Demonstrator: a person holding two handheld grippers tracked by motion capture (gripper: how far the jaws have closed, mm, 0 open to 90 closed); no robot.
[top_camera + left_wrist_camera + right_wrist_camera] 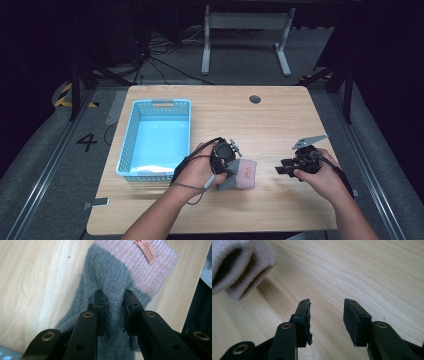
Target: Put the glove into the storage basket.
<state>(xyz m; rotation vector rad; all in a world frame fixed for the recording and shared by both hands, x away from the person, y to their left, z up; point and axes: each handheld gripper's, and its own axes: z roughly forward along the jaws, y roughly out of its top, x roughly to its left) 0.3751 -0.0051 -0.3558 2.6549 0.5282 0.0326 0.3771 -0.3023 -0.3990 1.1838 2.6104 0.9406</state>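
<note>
A grey sock [243,175] with a pink cuff lies near the middle of the wooden table [280,125]. My left gripper [226,162] reaches down onto it from the left. In the left gripper view the gripper [113,297] pinches a fold of the sock's grey knit [105,272] between both pads. A small orange label [146,250] sits on the pink cuff. My right gripper [281,169] hovers to the right of the sock, jaws open with nothing between them [325,304]. The right gripper view shows two open pink cuffs [237,267] at upper left, so this looks like a pair.
A light blue plastic basket [129,145] stands on the table's left part, close to my left hand. A round cable hole [255,99] is at the table's far edge. Bare wood lies behind and to the right of the sock.
</note>
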